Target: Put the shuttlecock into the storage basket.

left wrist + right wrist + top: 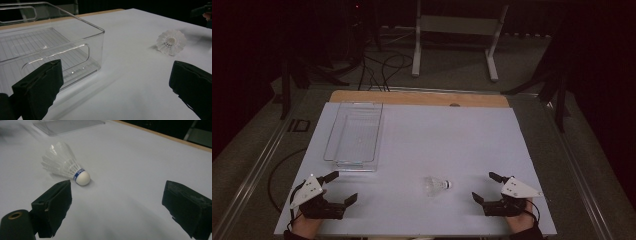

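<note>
A white shuttlecock (436, 185) lies on its side on the white table top, cork tip with a blue band toward the right. A clear plastic bin (354, 135) stands empty at the left of the table. My left gripper (343, 186) rests near the front left corner, jaws wide open with nothing between them. In the left gripper view the bin (50, 50) is close ahead and the shuttlecock (171, 42) lies farther right. My right gripper (486, 186) sits at the front right, open and empty. The right gripper view has the shuttlecock (64, 165) just beyond its left jaw.
The white table top (437, 135) has a wooden strip (419, 98) along its far edge. Beyond it stand a white metal frame (457, 35) and loose cables (382, 67) on the dark floor. Black stands flank the table.
</note>
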The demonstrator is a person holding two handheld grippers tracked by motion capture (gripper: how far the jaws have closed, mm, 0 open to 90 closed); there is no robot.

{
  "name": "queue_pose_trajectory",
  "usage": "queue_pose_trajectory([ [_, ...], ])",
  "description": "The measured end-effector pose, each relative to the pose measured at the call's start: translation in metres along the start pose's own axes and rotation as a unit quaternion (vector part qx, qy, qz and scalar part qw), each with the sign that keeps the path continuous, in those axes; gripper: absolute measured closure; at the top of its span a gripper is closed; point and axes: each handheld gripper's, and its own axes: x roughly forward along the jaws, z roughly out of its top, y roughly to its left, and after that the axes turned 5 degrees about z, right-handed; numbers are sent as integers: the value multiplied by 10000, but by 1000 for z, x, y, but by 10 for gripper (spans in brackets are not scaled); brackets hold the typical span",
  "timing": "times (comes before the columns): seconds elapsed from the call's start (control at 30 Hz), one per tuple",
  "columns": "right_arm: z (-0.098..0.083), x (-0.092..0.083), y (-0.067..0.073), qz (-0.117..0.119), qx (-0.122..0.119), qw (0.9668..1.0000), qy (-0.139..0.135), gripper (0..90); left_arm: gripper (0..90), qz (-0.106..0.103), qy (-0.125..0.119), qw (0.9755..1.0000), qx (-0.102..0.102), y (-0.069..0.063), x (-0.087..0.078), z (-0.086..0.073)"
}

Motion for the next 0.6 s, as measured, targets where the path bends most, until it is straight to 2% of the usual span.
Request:
queue_pose_trajectory([
  [0.07,1,-1,0,-6,-83,10000,-39,89,0,-8,3,10000,-4,0,-1,0],
  [0.37,1,0,1,2,-57,10000,-15,89,0,8,3,10000,-83,2,-2,1],
  [0.53,1,-1,1,-20,-92,10000,-22,89,0,62,35,9999,-134,4,-5,7],
  [0.6,2,-1,2,-35,-100,9999,-30,89,0,21,79,9999,-133,5,-7,11],
])
